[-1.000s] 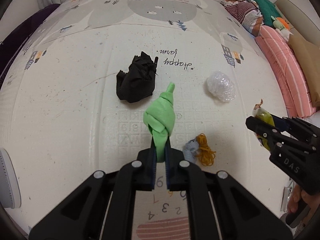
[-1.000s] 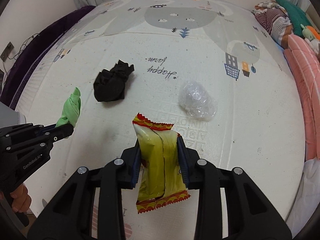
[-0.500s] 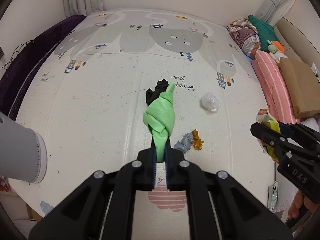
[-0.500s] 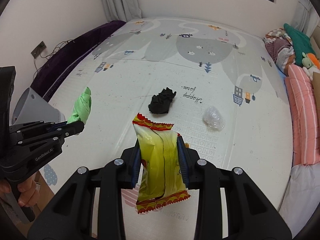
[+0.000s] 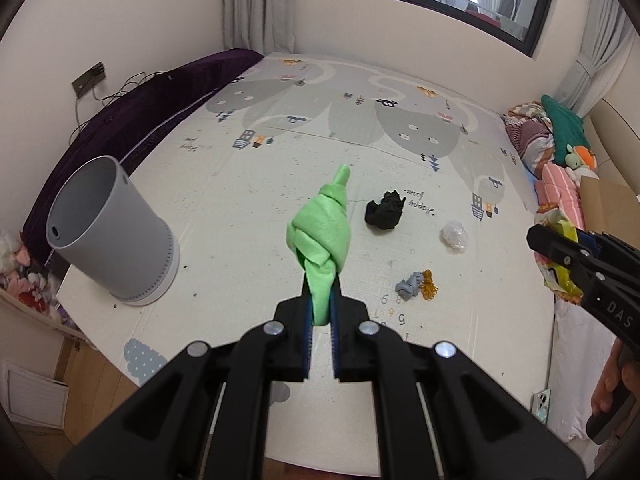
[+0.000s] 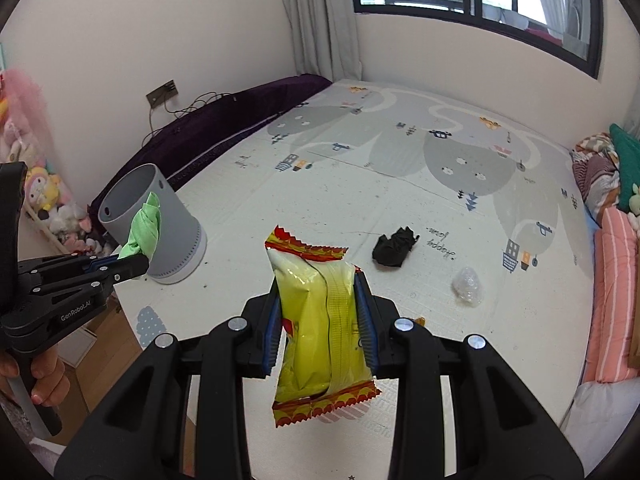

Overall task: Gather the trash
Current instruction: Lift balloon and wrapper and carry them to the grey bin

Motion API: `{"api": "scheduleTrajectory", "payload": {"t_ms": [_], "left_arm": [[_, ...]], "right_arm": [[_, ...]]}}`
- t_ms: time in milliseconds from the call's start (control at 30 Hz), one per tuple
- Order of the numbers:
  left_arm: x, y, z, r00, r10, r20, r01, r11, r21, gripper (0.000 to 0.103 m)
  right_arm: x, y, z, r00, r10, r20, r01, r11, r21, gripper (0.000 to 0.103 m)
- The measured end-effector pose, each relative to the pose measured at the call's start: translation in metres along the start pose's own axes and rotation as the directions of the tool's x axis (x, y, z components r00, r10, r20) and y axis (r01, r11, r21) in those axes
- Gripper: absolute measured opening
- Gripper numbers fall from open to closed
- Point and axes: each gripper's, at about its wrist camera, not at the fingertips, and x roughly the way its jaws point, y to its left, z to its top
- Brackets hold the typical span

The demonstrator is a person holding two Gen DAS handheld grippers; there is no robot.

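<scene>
Grey-and-orange scrap [image 5: 416, 286] on mat [image 5: 240, 208] only from left wrist

Black angular left gripper [image 5: 320, 300], silver screws, blue-lined fingers [image 5: 306, 320], right gripper [image 6: 320, 320] alike, "GenRobot.AI" lettering, bare hand [image 6: 38, 376].

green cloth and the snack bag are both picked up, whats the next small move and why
Probably swing the left tool leftward until the knotted green cloth is over the open mouth of the grey bin, then release. Both tools are already shut on trash, the right tool gripping the yellow snack bag, and the bin stands upright nearer the left tool, at the mat's left edge.
</scene>
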Motion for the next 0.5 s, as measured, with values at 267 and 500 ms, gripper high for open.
{"api": "scheduleTrajectory", "payload": {"t_ms": [267,500], "left_arm": [[-0.038,0.085,-0.027,0.997,0.073,0.025,-0.068,0.986,-0.152,0.007],[-0.052,0.185,-0.028,0.993,0.109,0.046,-0.096,0.970,-0.225,0.007]], "right_arm": [[0.016,0.095,0.024,0.994,0.105,0.002,-0.104,0.984,-0.147,0.031],[0.044,0.202,0.047,0.986,0.164,-0.010,-0.162,0.961,-0.225,0.031]]}}
